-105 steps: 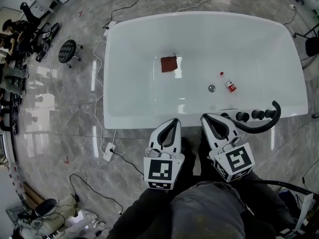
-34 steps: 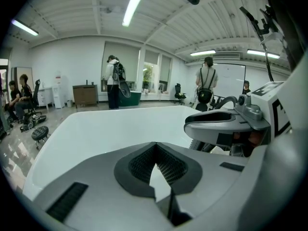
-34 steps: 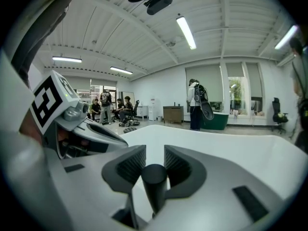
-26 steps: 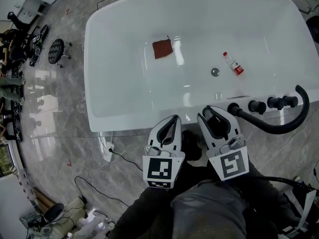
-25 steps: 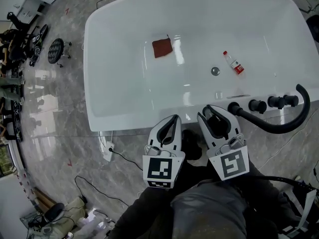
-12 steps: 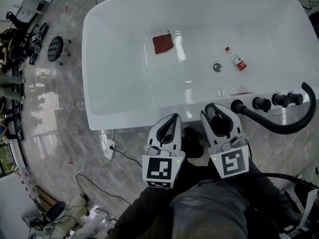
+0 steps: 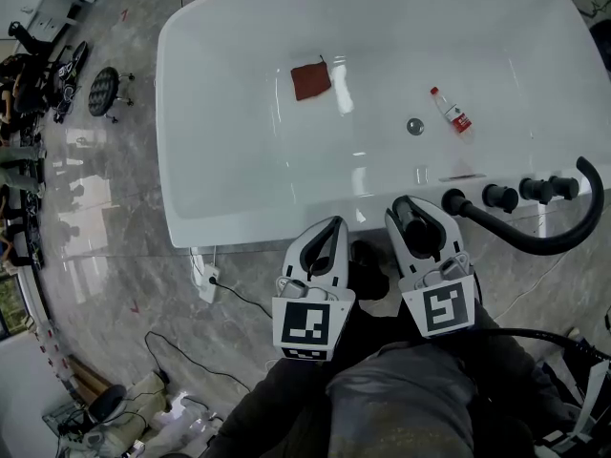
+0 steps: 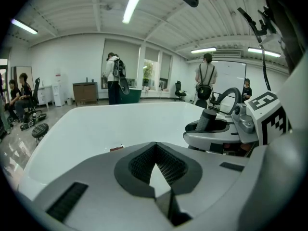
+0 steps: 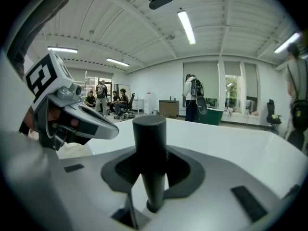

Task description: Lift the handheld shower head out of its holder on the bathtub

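Right gripper view showed fingers of the right gripper (image 9: pixel 150 152) opening around the upright black shower head (image 9: pixel 149 136) at the tub (image 7: pixel 239 225) rim, while the left gripper (image 8: pixel 155 146) had its fingers closed, empty.

Looking straight down: the white bathtub (image 7: pixel 186 175) fills the top, with a red-brown cloth (image 7: pixel 310 80), a small red-labelled bottle (image 7: pixel 450 111) and the drain (image 7: pixel 414 126) inside. Black tap knobs (image 7: pixel 497 197) line the near rim and a black hose (image 7: pixel 535 244) curves off right. The right claw (image 7: pixel 412 208) is opening around the dark shower handle (image 7: pixel 416 227). The left claw (image 7: pixel 331 225) hangs beside it, tips together, over the marble floor (image 7: pixel 115 256).
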A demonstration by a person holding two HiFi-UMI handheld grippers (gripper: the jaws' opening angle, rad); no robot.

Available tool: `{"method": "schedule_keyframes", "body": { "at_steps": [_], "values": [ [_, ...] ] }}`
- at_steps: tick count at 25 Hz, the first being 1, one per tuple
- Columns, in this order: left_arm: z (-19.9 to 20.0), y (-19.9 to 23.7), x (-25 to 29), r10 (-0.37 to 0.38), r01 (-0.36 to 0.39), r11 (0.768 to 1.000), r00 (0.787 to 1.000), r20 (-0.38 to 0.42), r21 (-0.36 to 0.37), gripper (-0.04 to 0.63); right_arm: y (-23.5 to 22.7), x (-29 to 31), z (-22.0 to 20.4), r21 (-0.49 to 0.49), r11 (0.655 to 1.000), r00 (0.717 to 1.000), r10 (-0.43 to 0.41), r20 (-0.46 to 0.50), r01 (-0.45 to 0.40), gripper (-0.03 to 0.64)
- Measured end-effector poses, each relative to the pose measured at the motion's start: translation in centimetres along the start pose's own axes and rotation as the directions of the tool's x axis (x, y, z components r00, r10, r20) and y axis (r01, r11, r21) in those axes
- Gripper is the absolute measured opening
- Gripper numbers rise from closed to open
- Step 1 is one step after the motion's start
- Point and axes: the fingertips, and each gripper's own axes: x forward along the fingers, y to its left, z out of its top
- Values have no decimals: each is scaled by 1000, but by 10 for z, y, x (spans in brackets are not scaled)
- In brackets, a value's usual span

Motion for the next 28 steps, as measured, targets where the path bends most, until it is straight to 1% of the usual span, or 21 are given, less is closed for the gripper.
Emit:
{"method": "schedule_keyframes", "body": {
  "at_steps": [5,7,11,16,20,28],
  "values": [
    [2,1,-1,1,-1,1000,1000,7,-2,3,0,1,-1,-3,1000,1000,-4,-19,4,114],
    [5,1,-2,1,-1,1000,1000,12,0,3,-1,0,0,2,1000,1000,-7,-12,7,114],
    [14,3,-6,4,-5,1000,1000,20,1,3,-1,-5,25,-17,1000,1000,-2,30,3,114],
    [39,0,-23,1,-1,1000,1000,24,1,3,-1,-14,49,0,1000,1000,-4,13,4,114],
    [64,0,-37,-8,7,1000,999,39,11,3,0,-22,71,-8,1000,1000,-11,17,12,114],
    [84,6,-44,-25,24,1000,998,52,14,3,0,-26,94,5,999,999,-34,22,34,114]
  ]
}}
